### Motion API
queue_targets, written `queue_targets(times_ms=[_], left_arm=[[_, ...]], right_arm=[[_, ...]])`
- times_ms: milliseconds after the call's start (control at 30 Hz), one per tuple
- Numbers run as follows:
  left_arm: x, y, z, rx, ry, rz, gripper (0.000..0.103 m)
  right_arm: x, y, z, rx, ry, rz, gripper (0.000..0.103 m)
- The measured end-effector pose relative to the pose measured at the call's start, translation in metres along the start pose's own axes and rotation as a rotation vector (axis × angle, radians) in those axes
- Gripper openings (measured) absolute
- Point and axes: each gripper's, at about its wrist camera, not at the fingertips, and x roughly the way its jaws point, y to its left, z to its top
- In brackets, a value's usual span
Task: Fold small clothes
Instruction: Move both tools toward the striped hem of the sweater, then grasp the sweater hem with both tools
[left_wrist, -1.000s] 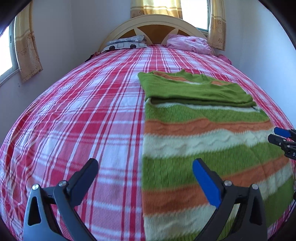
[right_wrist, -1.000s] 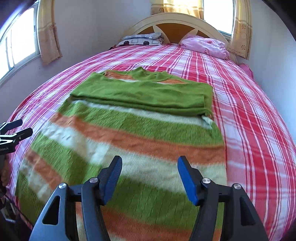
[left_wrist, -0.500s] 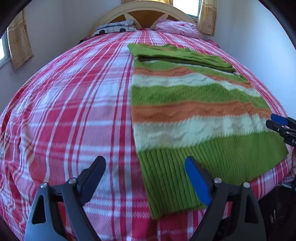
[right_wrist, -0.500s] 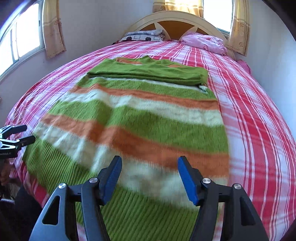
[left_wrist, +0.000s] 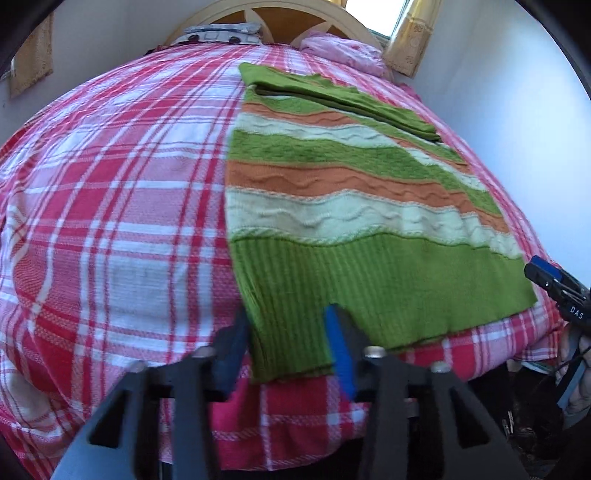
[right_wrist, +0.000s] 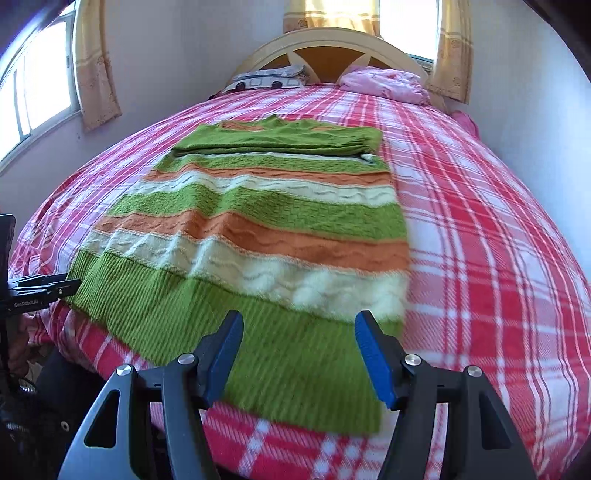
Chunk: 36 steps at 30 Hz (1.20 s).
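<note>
1. Now we are seeing the left gripper (left_wrist: 286, 341) dropping to the hem's near corner at the lower centre of the left wrist view; a second ago it was hovering spread wide over the stripes, and its jaws are now narrowing around the ribbed green edge of the sweater (left_wrist: 332, 206), though we cannot tell whether they are pinching it yet.
2. We are judging this as the start of the next fold: the hem corners are being taken so the lower half can be carried up toward the sleeves already folded across the top.
3. Moving rightward, the right gripper (right_wrist: 299, 354) is sitting spread at the bottom centre of its own view, straddling the hem's other end and holding nothing; it has pulled back from mid-sweater to this edge.
4. Around the sweater, the plaid bedsheet (right_wrist: 480, 258) is filling the frame, with a patterned pillow (right_wrist: 269, 79) and a pink bundle (right_wrist: 384, 83) lying at the upper centre by the headboard (right_wrist: 325, 48), well apart from our work.
5. Nothing is blocking the fold; the hem hanging near the mattress edge could be slipping.
</note>
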Motion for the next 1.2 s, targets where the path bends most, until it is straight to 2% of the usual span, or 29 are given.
queue_targets(times_ms=[100,167,333,500,533,567,600,633,667,800,867,967,1100,1200], left_arm=[[-0.003,-0.001,-0.001,0.009,-0.020,0.022,0.018],[-0.005,0.001,0.000,0.009,-0.029,0.011,0.009],[-0.013,-0.003,0.000,0.025,-0.053,-0.016,0.009],[-0.014,-0.001,0.002,0.037,-0.068,-0.015,0.008],[-0.012,-0.001,0.001,0.037,-0.063,-0.014,0.008],[-0.009,0.000,-0.001,0.035,-0.056,-0.009,0.008],[-0.006,-0.001,-0.001,0.035,-0.051,-0.002,0.008],[-0.003,0.000,-0.002,0.037,-0.045,0.001,0.008],[-0.001,0.000,-0.004,0.041,-0.043,0.001,0.008],[0.001,0.002,-0.002,0.043,-0.032,-0.017,0.010],[-0.005,0.003,-0.001,0.049,-0.059,-0.023,0.005],[-0.016,0.004,0.002,0.059,-0.112,-0.042,0.005],[-0.024,0.006,0.007,0.048,-0.138,-0.080,0.005],[-0.032,0.008,0.013,0.038,-0.163,-0.106,0.005]], right_arm=[[-0.012,-0.018,-0.013,0.075,-0.008,-0.025,0.064],[-0.017,-0.031,-0.020,0.132,-0.006,-0.031,0.064],[-0.019,-0.049,-0.032,0.217,0.014,-0.043,0.064],[-0.012,-0.044,-0.039,0.252,0.035,0.040,0.063],[-0.012,-0.041,-0.039,0.237,0.025,0.018,0.061],[-0.010,-0.036,-0.039,0.213,0.025,-0.013,0.053],[-0.010,-0.034,-0.039,0.206,0.025,-0.017,0.030],[-0.009,-0.031,-0.040,0.203,0.033,0.000,0.017],[-0.007,-0.027,-0.040,0.202,0.039,0.024,0.014],[-0.008,-0.035,-0.044,0.247,0.024,0.071,0.010],[-0.014,-0.046,-0.047,0.305,-0.007,0.106,0.004],[-0.027,-0.052,-0.043,0.334,-0.078,0.136,0.004],[-0.022,-0.058,-0.046,0.377,-0.063,0.162,0.004],[-0.032,-0.063,-0.043,0.409,-0.111,0.220,0.004]])
